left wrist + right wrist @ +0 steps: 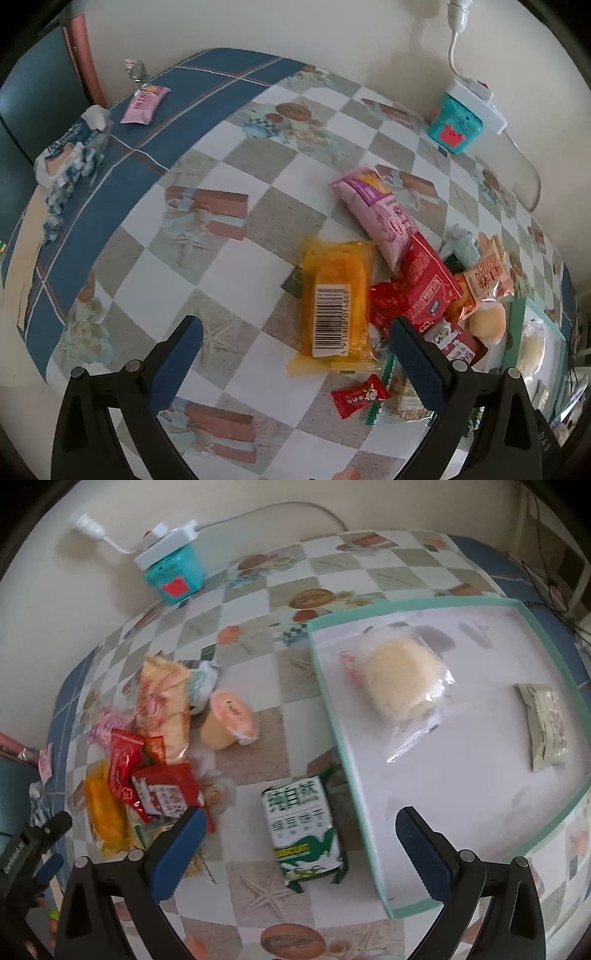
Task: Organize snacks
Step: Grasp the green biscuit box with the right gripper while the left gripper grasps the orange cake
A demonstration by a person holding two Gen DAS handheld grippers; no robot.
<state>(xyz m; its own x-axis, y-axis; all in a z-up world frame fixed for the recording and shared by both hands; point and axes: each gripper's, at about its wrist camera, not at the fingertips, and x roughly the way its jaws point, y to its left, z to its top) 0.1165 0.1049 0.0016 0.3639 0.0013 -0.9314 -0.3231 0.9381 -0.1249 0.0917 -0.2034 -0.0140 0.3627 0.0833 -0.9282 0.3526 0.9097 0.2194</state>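
A heap of snacks lies on the checkered tablecloth: an orange packet with a barcode, a pink packet, a red packet and a small red candy. My left gripper hangs open just before the orange packet, holding nothing. In the right wrist view a green-and-white packet lies between the fingers of my open right gripper, beside a white tray with a teal rim. In the tray lie a wrapped pale bun and a grey sachet. A jelly cup stands by the heap.
A teal box and a white power strip sit against the wall at the back. A pink snack and a crumpled blue-and-white bag lie on the blue border at the far left. My left gripper's body shows at the right view's left edge.
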